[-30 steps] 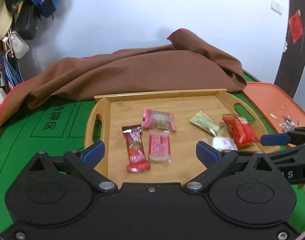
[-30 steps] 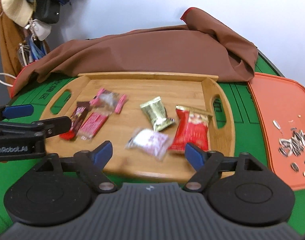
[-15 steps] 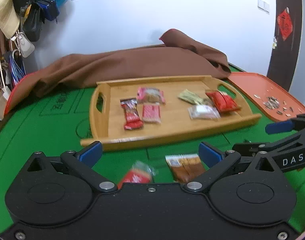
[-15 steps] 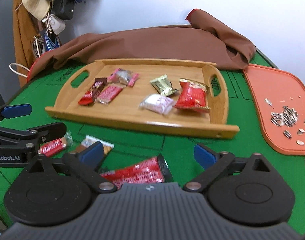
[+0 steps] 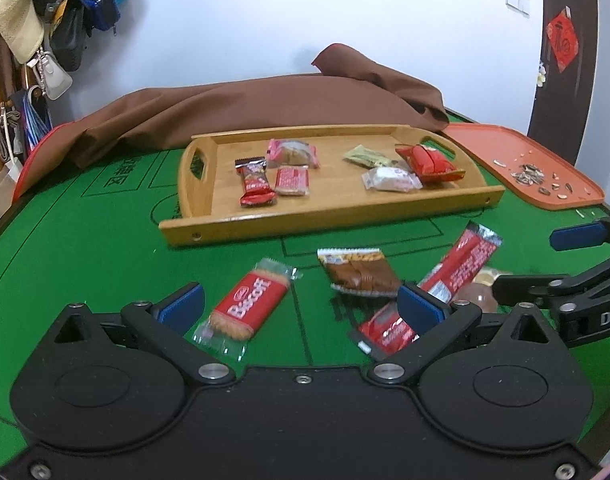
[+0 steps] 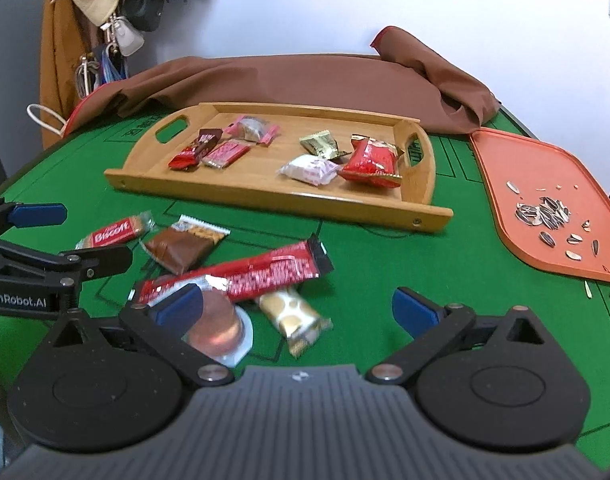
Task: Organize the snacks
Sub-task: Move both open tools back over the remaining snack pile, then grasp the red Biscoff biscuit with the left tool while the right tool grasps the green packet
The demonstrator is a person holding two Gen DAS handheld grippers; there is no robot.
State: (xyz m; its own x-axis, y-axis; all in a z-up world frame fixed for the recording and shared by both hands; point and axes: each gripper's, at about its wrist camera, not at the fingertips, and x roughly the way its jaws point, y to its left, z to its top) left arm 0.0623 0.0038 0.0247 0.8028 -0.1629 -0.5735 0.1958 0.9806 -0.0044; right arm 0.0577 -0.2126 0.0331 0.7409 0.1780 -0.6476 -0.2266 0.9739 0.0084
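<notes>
R gripper (image 6: 297, 306): jaws wide apart, nothing clamped; round choc (image 6: 215, 330) and gold pack (image 6: 293, 314) lie on the felt between/below them, long red bar (image 6: 241, 274) just ahead. L gripper (image 5: 301, 304): jaws also spread, empty; Biscoff (image 5: 245, 306) on felt between them, brown pack (image 5: 359, 274) just beyond, small red pack (image 5: 385, 330) by its R finger. Loose snacks bunched near the tabletop (image 6: 385, 260) front. Bare green strip between them and the tray (image 5: 329, 216), so room to move there. Tray holds six packs, three at L end, three at R, middle bare. Orange tray (image 6: 545, 168) with seeds (image 6: 545, 214) at R, apart from wood tray. Brown cloth (image 5: 265, 100) along the far edge behind.
</notes>
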